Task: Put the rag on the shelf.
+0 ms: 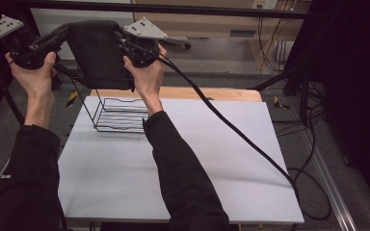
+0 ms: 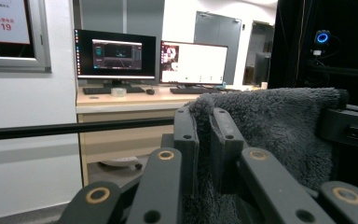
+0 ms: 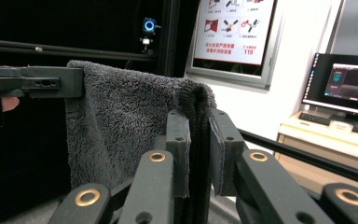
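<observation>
A dark grey fluffy terry towel point(image 1: 98, 53) hangs stretched between both grippers. The left gripper point(image 2: 204, 140) and right gripper point(image 3: 199, 140) each clench a top corner, keeping it flat above the black wire rack point(image 1: 120, 115) at six o'clock below it.

We're in a lab: two lit monitors point(image 2: 151, 58) on a desk point(image 2: 135, 100), wall posters point(image 3: 233, 30) beside them, cables point(image 1: 279, 53) past the white-topped table point(image 1: 183, 163).

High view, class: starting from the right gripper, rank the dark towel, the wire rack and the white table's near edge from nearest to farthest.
1. The dark towel, clamped in the right gripper, hanging on its left.
2. The wire rack, on the table below the towel.
3. The white table's near edge, at the bottom of the view.
</observation>
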`<state>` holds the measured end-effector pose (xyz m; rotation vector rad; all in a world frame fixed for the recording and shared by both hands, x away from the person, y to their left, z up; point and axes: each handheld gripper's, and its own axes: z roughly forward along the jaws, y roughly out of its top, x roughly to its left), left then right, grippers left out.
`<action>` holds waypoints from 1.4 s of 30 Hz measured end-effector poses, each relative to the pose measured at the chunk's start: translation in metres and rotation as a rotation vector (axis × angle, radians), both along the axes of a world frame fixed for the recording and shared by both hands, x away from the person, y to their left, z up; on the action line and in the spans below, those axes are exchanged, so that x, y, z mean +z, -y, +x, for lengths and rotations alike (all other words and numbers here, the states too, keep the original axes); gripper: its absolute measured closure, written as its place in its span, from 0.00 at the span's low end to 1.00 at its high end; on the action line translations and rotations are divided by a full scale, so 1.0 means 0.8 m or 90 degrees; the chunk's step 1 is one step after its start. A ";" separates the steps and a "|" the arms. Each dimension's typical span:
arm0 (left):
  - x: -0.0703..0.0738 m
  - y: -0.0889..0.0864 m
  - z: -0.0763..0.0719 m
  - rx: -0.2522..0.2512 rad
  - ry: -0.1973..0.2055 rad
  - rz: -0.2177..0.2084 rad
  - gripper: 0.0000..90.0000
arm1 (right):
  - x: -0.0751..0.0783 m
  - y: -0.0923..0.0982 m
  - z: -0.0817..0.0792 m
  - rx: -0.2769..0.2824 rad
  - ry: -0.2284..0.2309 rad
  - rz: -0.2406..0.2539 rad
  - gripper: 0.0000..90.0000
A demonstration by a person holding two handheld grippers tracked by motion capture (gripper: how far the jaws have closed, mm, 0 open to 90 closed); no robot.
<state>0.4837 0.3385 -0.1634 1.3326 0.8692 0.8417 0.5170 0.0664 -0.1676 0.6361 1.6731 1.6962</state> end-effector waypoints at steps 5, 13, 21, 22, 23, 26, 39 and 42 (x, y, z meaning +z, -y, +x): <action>-0.012 -0.002 -0.004 -0.003 -0.010 0.009 0.91 | -0.015 0.000 -0.001 0.006 -0.010 -0.005 0.89; -0.027 -0.007 -0.016 -0.010 -0.011 0.018 0.91 | -0.030 0.001 -0.008 0.019 -0.019 -0.008 0.89; -0.033 -0.013 -0.025 -0.018 -0.009 0.020 0.91 | -0.034 -0.002 -0.015 0.028 -0.012 -0.020 0.89; -0.034 -0.013 -0.026 -0.019 -0.009 0.022 0.91 | -0.034 -0.002 -0.016 0.028 -0.011 -0.022 0.89; -0.035 -0.013 -0.026 -0.020 -0.010 0.023 0.91 | -0.034 -0.001 -0.016 0.029 -0.009 -0.024 0.89; -0.037 -0.014 -0.027 -0.019 -0.012 0.026 0.91 | -0.036 -0.002 -0.016 0.028 -0.011 -0.028 0.89; -0.053 -0.019 -0.039 -0.028 -0.012 0.035 0.91 | -0.047 -0.003 -0.026 0.039 -0.002 -0.050 0.89; -0.057 -0.020 -0.044 -0.030 -0.012 0.038 0.91 | -0.048 -0.003 -0.030 0.042 0.002 -0.056 0.89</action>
